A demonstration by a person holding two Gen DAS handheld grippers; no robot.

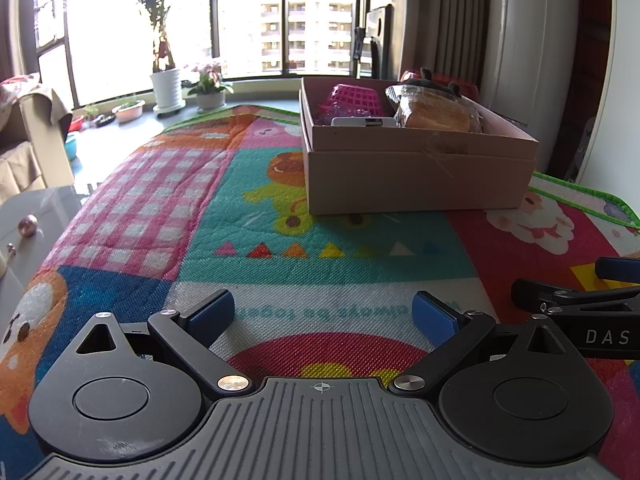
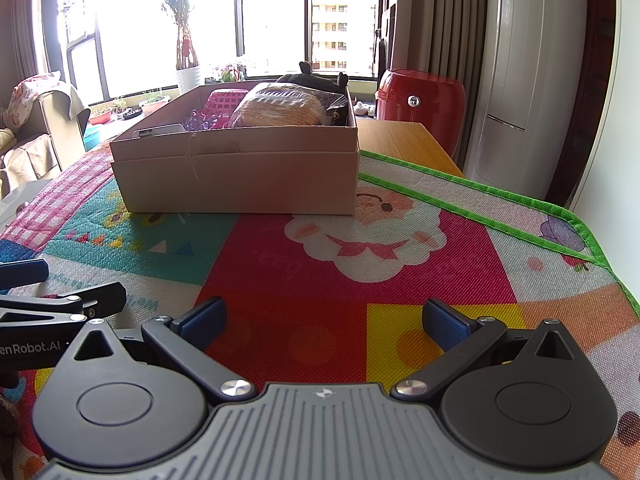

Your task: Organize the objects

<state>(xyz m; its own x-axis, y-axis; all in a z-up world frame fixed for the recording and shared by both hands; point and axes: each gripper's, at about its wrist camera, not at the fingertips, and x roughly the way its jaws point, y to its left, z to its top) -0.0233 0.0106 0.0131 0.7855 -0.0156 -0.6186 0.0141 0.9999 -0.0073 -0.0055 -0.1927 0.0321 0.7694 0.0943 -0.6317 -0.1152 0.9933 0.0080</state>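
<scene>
A brown cardboard box [image 1: 416,176] stands on the colourful play mat, ahead of both grippers; it also shows in the right wrist view [image 2: 240,176]. Inside it lie a pink plastic basket [image 1: 352,98], a wrapped loaf of bread [image 1: 436,114], a white flat device [image 1: 360,122] and a dark plush toy [image 2: 312,78]. My left gripper [image 1: 323,314] is open and empty, low over the mat. My right gripper [image 2: 324,322] is open and empty, beside it on the right; its fingers [image 1: 616,270] show at the left wrist view's right edge.
The play mat [image 2: 360,280] covers a wooden table [image 2: 400,136], with its green border at the right. A red round stool [image 2: 420,96] and a white tower unit [image 2: 508,80] stand behind the table. Potted plants [image 1: 166,88] line the window. A grey glass table [image 1: 28,228] is at left.
</scene>
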